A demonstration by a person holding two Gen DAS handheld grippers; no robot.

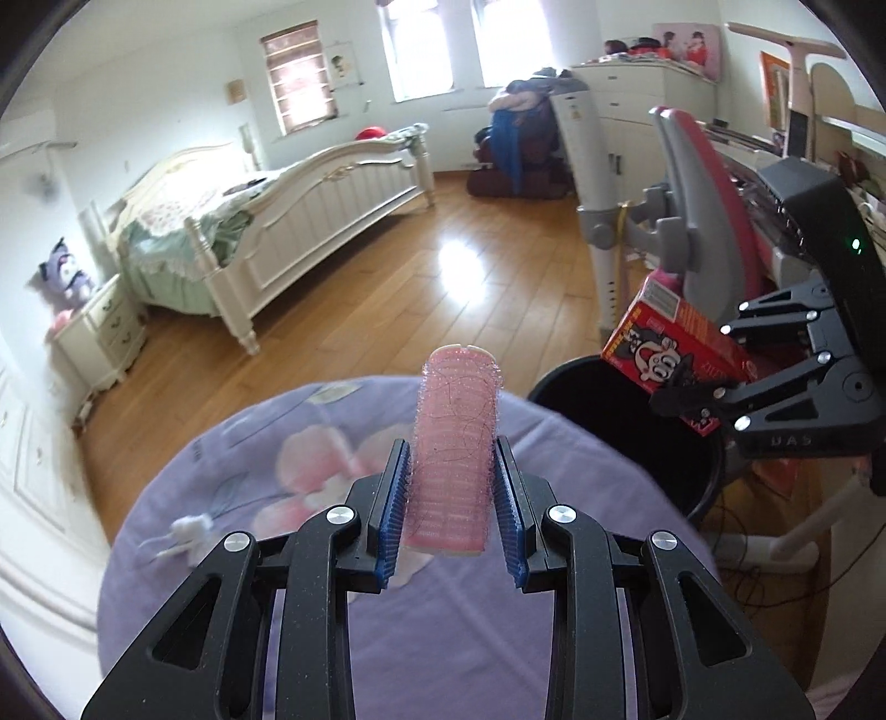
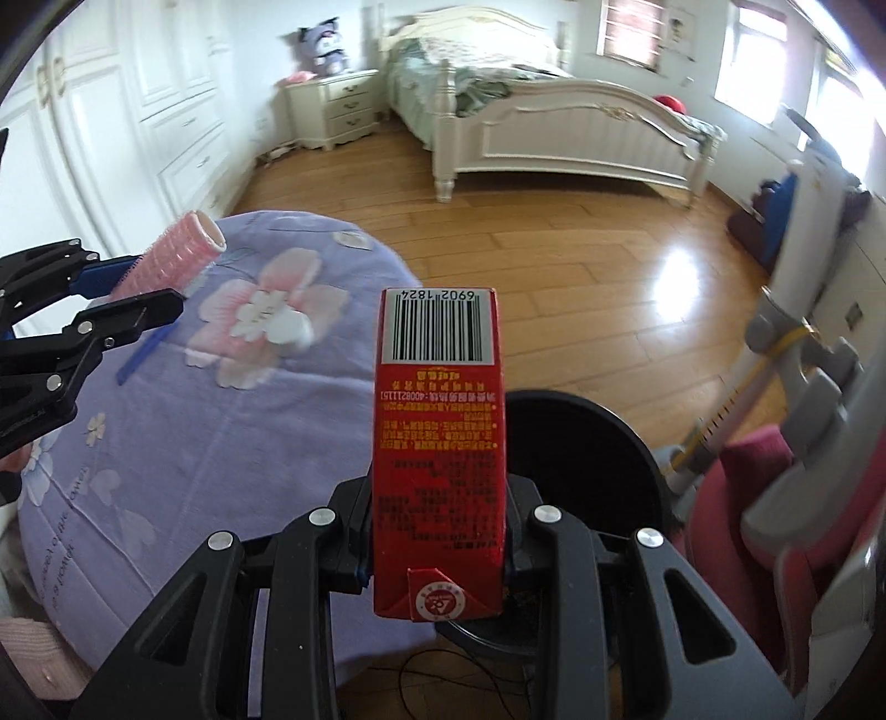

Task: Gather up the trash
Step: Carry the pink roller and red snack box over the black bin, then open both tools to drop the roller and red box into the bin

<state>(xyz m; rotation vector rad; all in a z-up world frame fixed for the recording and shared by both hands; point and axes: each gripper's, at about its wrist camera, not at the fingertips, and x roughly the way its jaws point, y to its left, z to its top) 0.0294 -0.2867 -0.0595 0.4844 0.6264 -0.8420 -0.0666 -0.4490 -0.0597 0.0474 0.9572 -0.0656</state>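
- Left gripper [image 1: 451, 498] clamped on a pink hair roller [image 1: 455, 443], blue-ribbed fingers [image 1: 389, 515] pressing its two sides; roller stands lengthways between them, loose hairs caught in its bristles.
- Roller held above the round surface [image 1: 332, 637] with its lilac flowered cloth.
- Right gripper [image 2: 437, 531] closed on a red drink carton [image 2: 437, 443], gripped near its folded end, far end pointing away from the camera.
- Barcode on the carton's far end, digits upside down, reading "6902 1824"; more may be cut off.
- Below the barcode, rows of yellow print, upside down and too small to read, apart from a number like "4008211151".
- Round white-and-red seal on the folded flap, unreadable.
- From the left wrist view, carton front shows a cartoon face on red; text beside it not legible.
- Carton hangs right over the rim of the black bin [image 2: 609, 443], which sits just beside the surface.
- "DAS" embossed on the right gripper's body, seen from the left wrist view.
- Cloth has cursive script along its edge, something like "...of the flower"; rest blurry.
- White crumpled bit [image 2: 290, 329] and a blue stick [image 2: 145, 354] lying on the cloth.
- Purple plush [image 2: 326, 44] on the nightstand [image 2: 338, 105] near the bed [image 2: 554, 127].
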